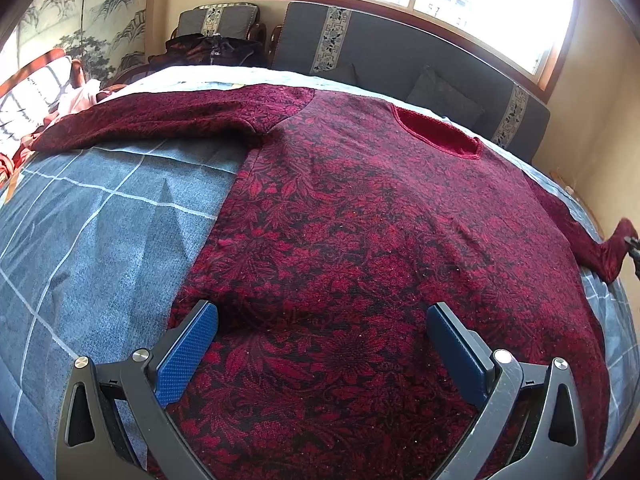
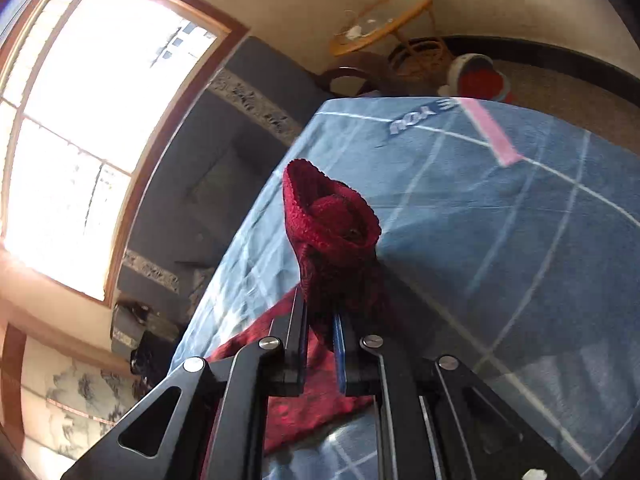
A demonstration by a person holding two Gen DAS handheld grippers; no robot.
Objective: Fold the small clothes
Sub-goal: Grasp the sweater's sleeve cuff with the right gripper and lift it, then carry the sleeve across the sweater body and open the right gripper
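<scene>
Hem of the sweater point(image 1: 340, 240) running out of the left wrist view below, between and behind the wide-apart fingers point(image 1: 188, 352) of the left gripper point(image 1: 320, 320). Right sleeve trailing off toward the picture's right edge, its cuff ending at the dark tip of the right gripper point(image 1: 634, 246), mostly cut off there. In the right wrist view, cuff point(image 2: 332, 216) hiding the fingertips of the right gripper point(image 2: 320, 312) pinching it. Sheet point(image 2: 500, 220) left of those fingers smearing into blur. Lettering on it ahead reading upside down, partly cropped.
</scene>
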